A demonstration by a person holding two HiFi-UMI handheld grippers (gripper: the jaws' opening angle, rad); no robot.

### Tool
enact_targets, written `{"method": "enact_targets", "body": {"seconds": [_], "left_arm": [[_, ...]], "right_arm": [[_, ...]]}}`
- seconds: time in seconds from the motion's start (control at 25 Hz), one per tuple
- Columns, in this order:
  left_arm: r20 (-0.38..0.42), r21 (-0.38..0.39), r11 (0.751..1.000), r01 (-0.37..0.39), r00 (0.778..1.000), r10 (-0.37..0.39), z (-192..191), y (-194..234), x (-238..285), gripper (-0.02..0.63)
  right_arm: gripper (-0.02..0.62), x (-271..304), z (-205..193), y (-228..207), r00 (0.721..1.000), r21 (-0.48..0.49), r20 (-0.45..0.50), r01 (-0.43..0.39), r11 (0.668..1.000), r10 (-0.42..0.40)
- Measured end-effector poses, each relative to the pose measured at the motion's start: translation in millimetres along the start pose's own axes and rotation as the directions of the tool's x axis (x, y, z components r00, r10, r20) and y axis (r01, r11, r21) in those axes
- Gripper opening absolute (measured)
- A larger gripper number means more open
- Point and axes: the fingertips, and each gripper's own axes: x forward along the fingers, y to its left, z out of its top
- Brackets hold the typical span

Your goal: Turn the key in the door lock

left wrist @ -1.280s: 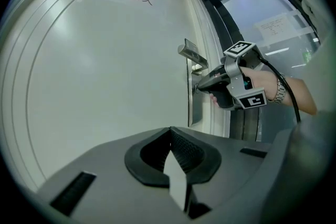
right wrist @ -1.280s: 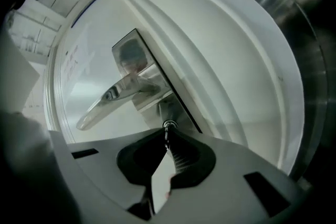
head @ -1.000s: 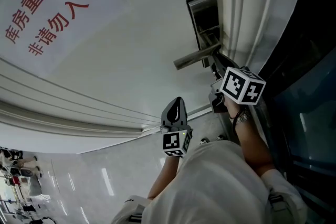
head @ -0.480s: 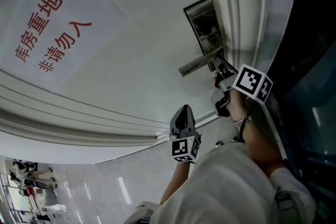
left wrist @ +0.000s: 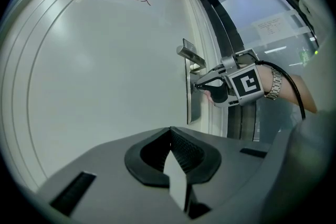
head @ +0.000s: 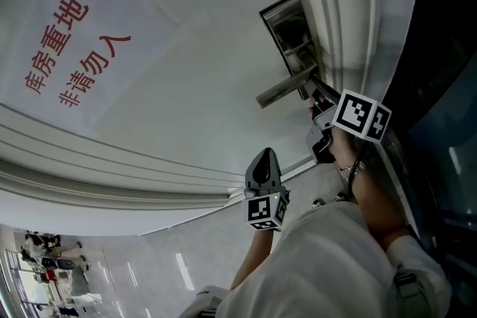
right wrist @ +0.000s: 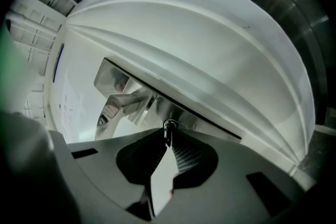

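Now right gripper (head: 317,93) reaching level into lock plate (head: 289,33) on door (head: 186,100), sitting at 5 o'clock of handle (head: 283,88). Likely placed so a wrist roll is turning key (right wrist: 168,130), which is seated in plate. Jaws nearly together, pinching key head at tips, having just been opening a touch, so grip looking light. Left gripper (left wrist: 170,136) waiting at 7 o'clock of right one, well apart from door. Jaws clenched on nothing, probably keeping clear of work.

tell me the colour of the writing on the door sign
Red writing on a white sign, clearest in the head view.
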Motion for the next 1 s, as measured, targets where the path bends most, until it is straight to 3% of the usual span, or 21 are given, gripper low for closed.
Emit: {"method": "enact_targets", "body": {"seconds": [0.12, 0.2, 0.32, 0.4, 0.48, 0.6, 0.72, 0.8, 0.88, 1.0], "left_arm": [[0.005, -0.003, 1.000, 0.001, 1.000, -0.001, 0, 1, -3, 0.008], [0.008, -0.005, 1.000, -0.001, 1.000, 0.001, 1, 4, -3, 0.008], [0.011, -0.010, 1.000, -0.004, 1.000, 0.004, 0, 8, -4, 0.008], [0.013, -0.017, 1.000, -0.004, 1.000, 0.004, 0, 9, -6, 0.008], [0.016, -0.026, 1.000, -0.002, 1.000, 0.002, -1, 10, -8, 0.008], [-0.005, -0.039, 0.999, -0.004, 1.000, 0.004, -5, 12, -12, 0.008], [0.018, -0.044, 0.999, -0.006, 1.000, 0.007, -3, 15, -14, 0.008], [0.017, -0.049, 0.999, -0.012, 1.000, 0.013, -5, 17, -16, 0.008], [0.002, -0.052, 0.998, -0.021, 1.000, 0.021, -8, 22, -19, 0.008], [0.019, -0.058, 0.998, -0.034, 0.999, 0.035, -7, 28, -22, 0.008]], "right_arm": [[0.033, 1, -13, 2, 0.996, -0.055, -0.079, -0.034, 0.998, 0.030], [0.103, 1, -19, 5, 0.994, -0.103, -0.103, -0.057, 0.993, 0.046], [0.138, -2, -22, 8, 0.993, -0.211, -0.116, -0.054, 0.976, 0.030], [0.158, -4, -23, 9, 0.992, -0.301, -0.123, -0.041, 0.953, 0.004], [0.176, -7, -21, 10, 0.993, -0.423, -0.112, -0.014, 0.906, -0.037], [0.179, -13, -16, 8, 0.991, -0.610, -0.071, 0.045, 0.791, -0.110], [0.181, -16, -11, 4, 0.985, -0.731, -0.040, 0.086, 0.677, -0.168], [0.183, -17, -7, 2, 0.979, -0.810, -0.018, 0.107, 0.577, -0.205], [0.181, -17, -5, 1, 0.969, -0.897, 0.012, 0.119, 0.426, -0.246], [0.183, -17, -6, 3, 0.955, -0.981, 0.060, 0.111, 0.162, -0.289]]}}
